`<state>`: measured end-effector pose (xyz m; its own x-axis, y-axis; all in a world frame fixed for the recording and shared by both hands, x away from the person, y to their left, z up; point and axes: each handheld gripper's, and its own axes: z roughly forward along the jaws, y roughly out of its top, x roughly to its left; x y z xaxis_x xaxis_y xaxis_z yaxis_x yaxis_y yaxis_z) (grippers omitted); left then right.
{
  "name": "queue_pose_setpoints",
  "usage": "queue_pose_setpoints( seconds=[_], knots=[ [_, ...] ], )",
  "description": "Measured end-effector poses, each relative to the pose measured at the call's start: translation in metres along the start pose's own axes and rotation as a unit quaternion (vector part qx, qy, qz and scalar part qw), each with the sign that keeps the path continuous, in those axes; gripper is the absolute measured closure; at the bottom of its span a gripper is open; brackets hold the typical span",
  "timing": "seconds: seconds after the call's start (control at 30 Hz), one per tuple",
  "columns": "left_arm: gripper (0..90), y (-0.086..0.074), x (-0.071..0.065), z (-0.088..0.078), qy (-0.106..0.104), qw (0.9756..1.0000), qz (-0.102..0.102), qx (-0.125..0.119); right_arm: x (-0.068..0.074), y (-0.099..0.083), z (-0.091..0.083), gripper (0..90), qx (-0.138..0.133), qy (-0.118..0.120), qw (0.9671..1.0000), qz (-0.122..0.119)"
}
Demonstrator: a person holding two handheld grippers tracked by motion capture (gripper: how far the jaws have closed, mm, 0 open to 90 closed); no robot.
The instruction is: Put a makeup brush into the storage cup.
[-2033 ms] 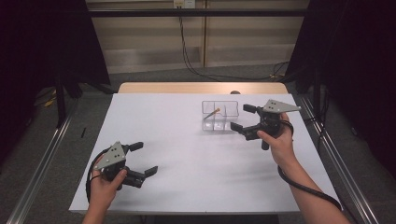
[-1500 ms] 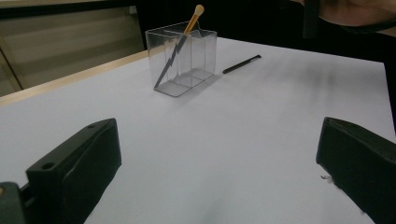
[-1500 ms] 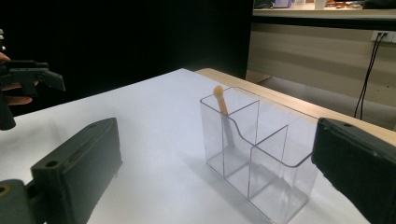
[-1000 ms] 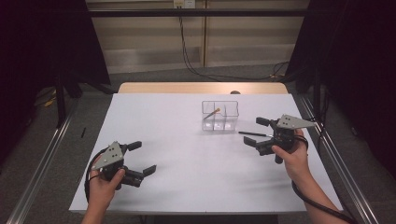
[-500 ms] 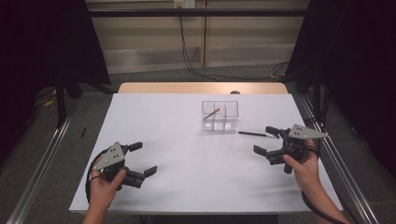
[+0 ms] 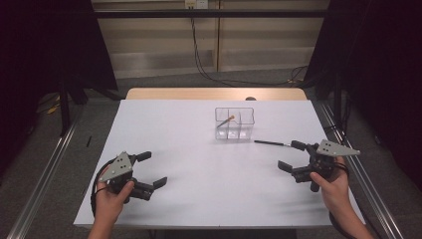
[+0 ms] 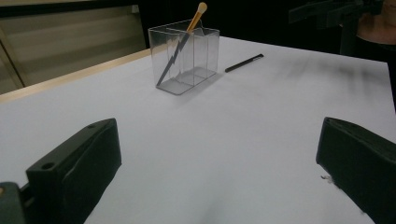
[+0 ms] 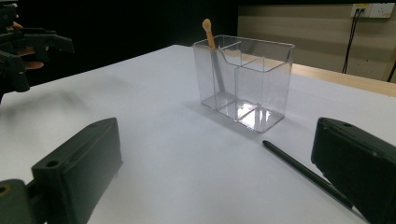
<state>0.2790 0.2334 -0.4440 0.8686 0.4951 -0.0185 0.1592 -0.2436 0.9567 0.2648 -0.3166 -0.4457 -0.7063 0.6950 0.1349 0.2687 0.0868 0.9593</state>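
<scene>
White counter, clear organiser, loose black pen

White counter point(image 6: 199, 149) spans the middle of the high view. Low at the frame's left, the left claw point(image 6: 148, 170) rests on it, jaws spread wide and holding nothing. Low at the right, the right claw point(image 6: 292, 156) is likewise released and empty. Above centre stands a clear three-compartment organiser point(image 6: 234, 124), a tan-tipped brush point(image 6: 225, 121) leaning in its left compartment. A black pen point(image 6: 271, 143) lies flat just right of the organiser, near the right claw.

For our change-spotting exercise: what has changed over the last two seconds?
The right claw drew back from the clear organizer toward the person, open, with the black pen on the table beside it. The left claw, organizer and brush stayed put.
</scene>
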Motion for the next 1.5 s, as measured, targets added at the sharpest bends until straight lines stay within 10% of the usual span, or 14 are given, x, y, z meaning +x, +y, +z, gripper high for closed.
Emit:
queue_pose_setpoints(
  seconds=[1.5],
  knots=[
    [0.0,0.000,0.002,-0.005,0.009,0.9999,-0.002,-0.006,0.006,-0.024,-0.042,1.3,0.016,-0.032,0.9993,-0.011]
  ],
)
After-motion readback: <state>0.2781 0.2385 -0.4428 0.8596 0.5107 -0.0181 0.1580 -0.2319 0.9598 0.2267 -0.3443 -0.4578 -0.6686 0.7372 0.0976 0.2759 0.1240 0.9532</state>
